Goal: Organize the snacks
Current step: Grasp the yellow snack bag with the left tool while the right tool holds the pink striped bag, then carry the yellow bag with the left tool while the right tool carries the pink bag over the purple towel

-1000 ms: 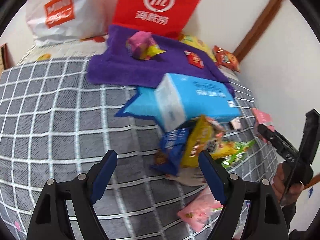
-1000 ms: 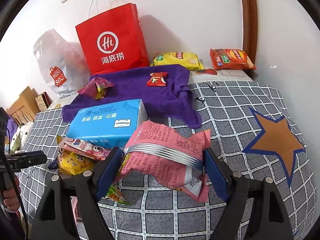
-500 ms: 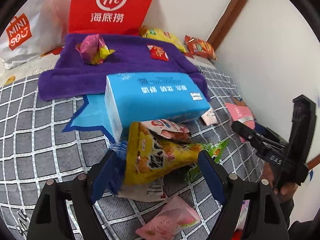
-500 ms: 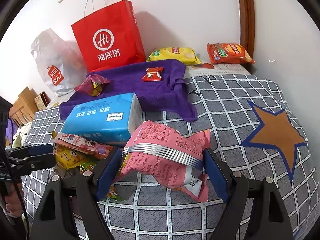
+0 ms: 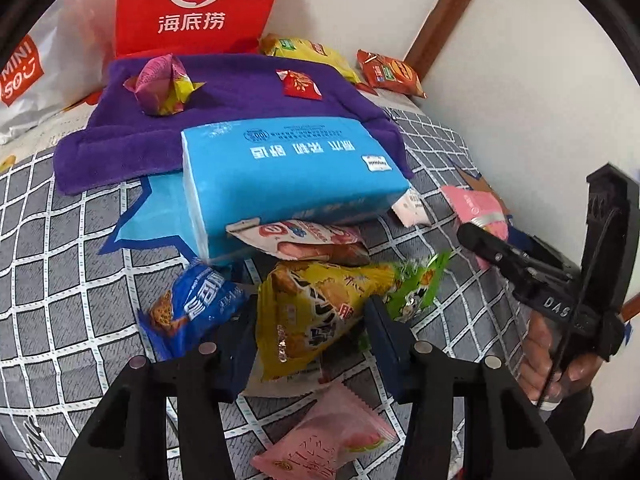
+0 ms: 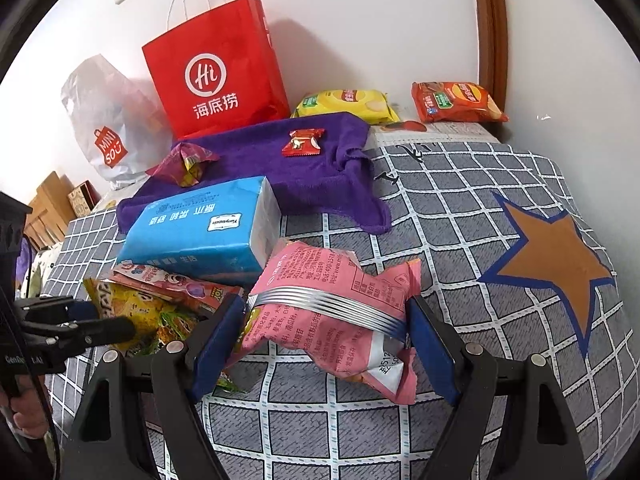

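My left gripper is closing its jaws on a yellow snack bag in the pile on the checked bedcover, and both pads touch the bag's sides. My right gripper is shut on a pink snack bag with a silver band, holding it just above the cover. A blue snack bag, a green packet and a white-pink packet crowd the yellow bag. A small pink packet lies under the left fingers.
A blue tissue pack lies behind the pile, partly on a purple towel that carries a red candy and a pink-yellow packet. Red paper bag, white plastic bag, yellow chips and orange chips line the wall.
My left gripper has swung over the snack pile and narrowed its jaws around the yellow bag. The right gripper has kept still with the pink bag.
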